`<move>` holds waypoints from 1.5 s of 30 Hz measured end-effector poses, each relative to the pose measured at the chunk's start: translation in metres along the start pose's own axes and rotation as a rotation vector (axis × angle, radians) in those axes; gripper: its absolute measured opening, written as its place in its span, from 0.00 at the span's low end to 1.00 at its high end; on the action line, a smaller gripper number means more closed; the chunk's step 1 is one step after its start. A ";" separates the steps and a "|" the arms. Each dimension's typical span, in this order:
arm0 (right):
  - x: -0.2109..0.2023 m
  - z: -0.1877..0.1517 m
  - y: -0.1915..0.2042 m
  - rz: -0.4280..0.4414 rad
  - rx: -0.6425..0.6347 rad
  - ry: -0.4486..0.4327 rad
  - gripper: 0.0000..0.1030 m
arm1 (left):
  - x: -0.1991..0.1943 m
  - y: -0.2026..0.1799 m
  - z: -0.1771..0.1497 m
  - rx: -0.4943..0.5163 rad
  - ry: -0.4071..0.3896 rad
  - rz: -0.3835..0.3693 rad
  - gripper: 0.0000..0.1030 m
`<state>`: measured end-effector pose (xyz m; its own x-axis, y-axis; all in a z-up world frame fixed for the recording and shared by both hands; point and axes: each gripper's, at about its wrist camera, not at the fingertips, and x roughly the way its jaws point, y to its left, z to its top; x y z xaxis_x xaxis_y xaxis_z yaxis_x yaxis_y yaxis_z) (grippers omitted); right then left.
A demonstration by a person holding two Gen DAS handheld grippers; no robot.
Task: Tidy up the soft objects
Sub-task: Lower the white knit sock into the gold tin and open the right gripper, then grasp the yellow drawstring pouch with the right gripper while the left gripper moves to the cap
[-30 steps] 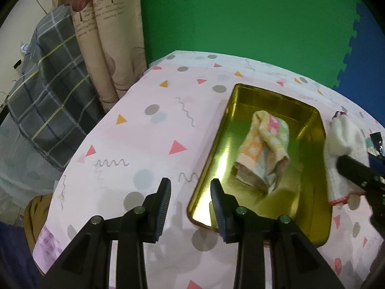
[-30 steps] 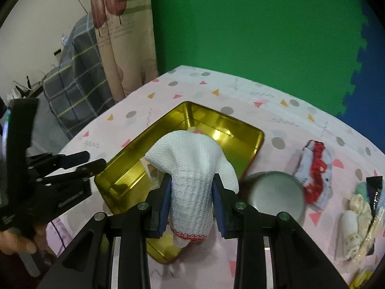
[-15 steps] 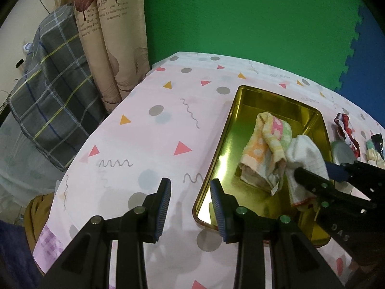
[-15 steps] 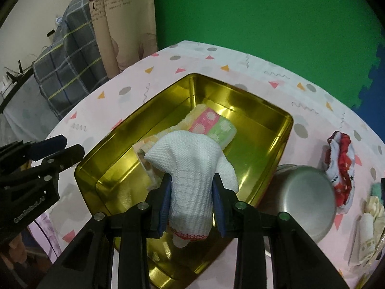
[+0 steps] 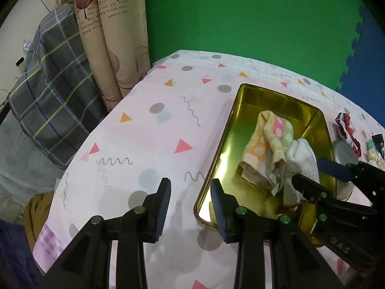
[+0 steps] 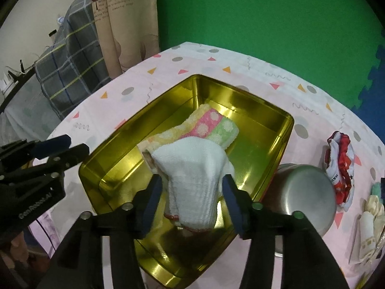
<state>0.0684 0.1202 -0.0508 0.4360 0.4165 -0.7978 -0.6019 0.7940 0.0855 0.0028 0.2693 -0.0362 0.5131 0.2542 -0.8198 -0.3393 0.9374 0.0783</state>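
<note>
A gold metal tray lies on the pink patterned tablecloth. In it lies a folded yellow, pink and green towel. A white knitted cloth rests in the tray against that towel. My right gripper is over the tray, its jaws spread wide either side of the white cloth. My left gripper is open and empty, over the tray's near left corner.
A steel bowl stands upside down just right of the tray. A red and white cloth, a cream cloth and small items lie further right. A plaid-covered object and curtain stand beyond the table's left edge.
My right gripper carried the white cloth over the tray, lowered it beside the coloured towel and opened its jaws. The left gripper stayed about where it was.
</note>
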 end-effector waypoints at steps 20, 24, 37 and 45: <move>-0.079 -0.024 -0.042 -0.064 0.069 -0.118 0.62 | -0.003 -0.003 -0.001 0.026 -0.012 0.023 0.34; -0.100 -0.045 -0.074 -0.123 0.122 -0.129 0.65 | -0.004 -0.006 -0.001 0.032 -0.014 0.029 0.34; -0.158 -0.141 -0.203 -0.405 0.357 -0.095 0.69 | -0.015 -0.025 -0.002 0.068 -0.011 -0.023 0.34; -0.160 -0.198 -0.255 -0.456 0.473 -0.036 0.70 | -0.025 -0.052 0.001 0.122 -0.009 -0.042 0.34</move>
<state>0.0192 -0.2367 -0.0630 0.6049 -0.0001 -0.7963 0.0038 1.0000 0.0027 0.0086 0.2146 -0.0196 0.5318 0.2160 -0.8189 -0.2190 0.9691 0.1135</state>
